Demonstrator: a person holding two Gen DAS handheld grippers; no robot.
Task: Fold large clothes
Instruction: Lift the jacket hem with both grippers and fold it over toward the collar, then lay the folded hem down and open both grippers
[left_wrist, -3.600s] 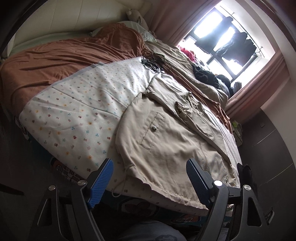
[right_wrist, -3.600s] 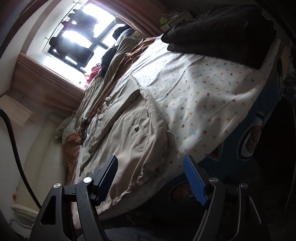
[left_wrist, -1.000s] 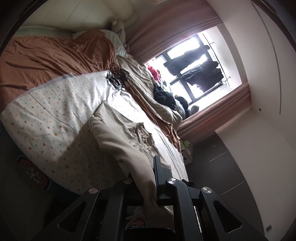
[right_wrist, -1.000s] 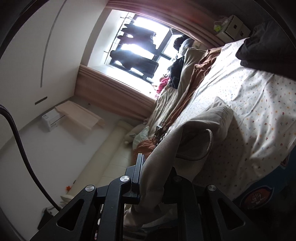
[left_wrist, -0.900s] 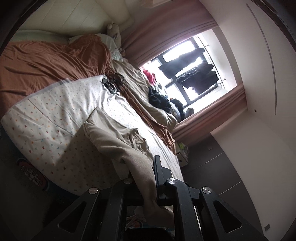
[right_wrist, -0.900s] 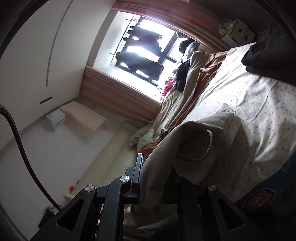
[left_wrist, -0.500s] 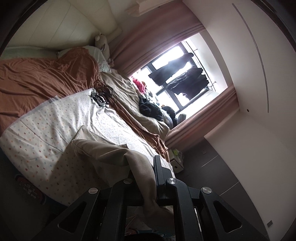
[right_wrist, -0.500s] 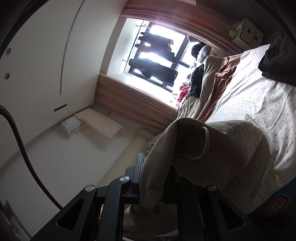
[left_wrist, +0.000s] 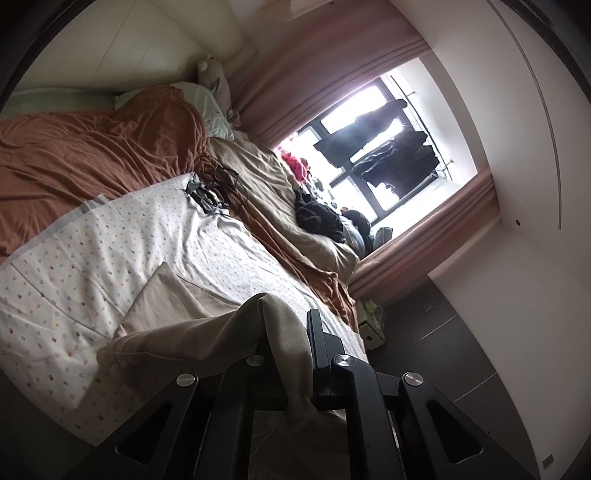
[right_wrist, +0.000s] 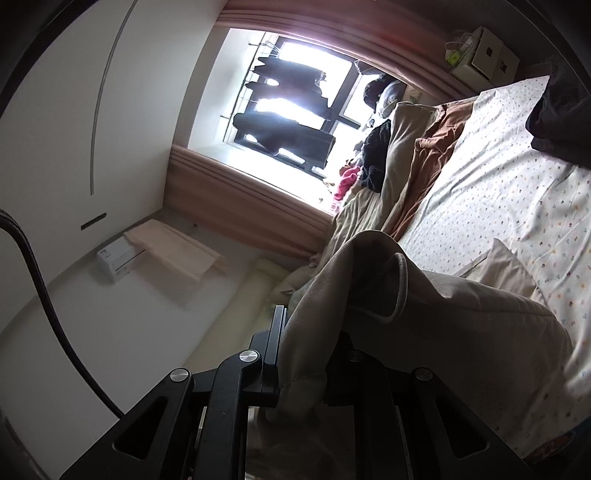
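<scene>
The left gripper (left_wrist: 295, 373) has its jaws pinched on a fold of the beige jacket (left_wrist: 207, 332), and the right gripper (right_wrist: 303, 369) has its jaws clamped on another fold of it (right_wrist: 461, 325). The jacket rises from both grips and drapes onto the dotted sheet (left_wrist: 110, 236) of the bed, which part of it seems to touch. Past the sheet lie a brown blanket (left_wrist: 92, 147) and the window (right_wrist: 291, 110).
</scene>
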